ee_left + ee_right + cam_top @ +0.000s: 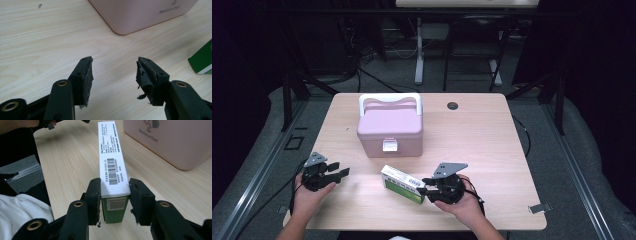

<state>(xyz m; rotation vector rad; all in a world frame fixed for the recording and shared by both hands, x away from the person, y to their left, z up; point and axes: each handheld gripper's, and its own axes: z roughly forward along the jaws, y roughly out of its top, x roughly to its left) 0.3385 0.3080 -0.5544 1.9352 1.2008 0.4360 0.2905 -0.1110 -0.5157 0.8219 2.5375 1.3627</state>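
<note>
A green and white medicine box lies near the table's front edge, in front of the pink medicine chest. My right gripper is shut on the box's right end. In the right gripper view both pads press the narrow sides of the box, whose barcoded white face points up, between the right gripper's jaws. My left gripper rests at the front left, open, with bare table between its jaws. A corner of the chest and an end of the box lie ahead of it.
The chest has a white handle and a white front latch, and its lid is down. A black grommet sits at the back of the wooden table. A metal clip lies at the front right corner.
</note>
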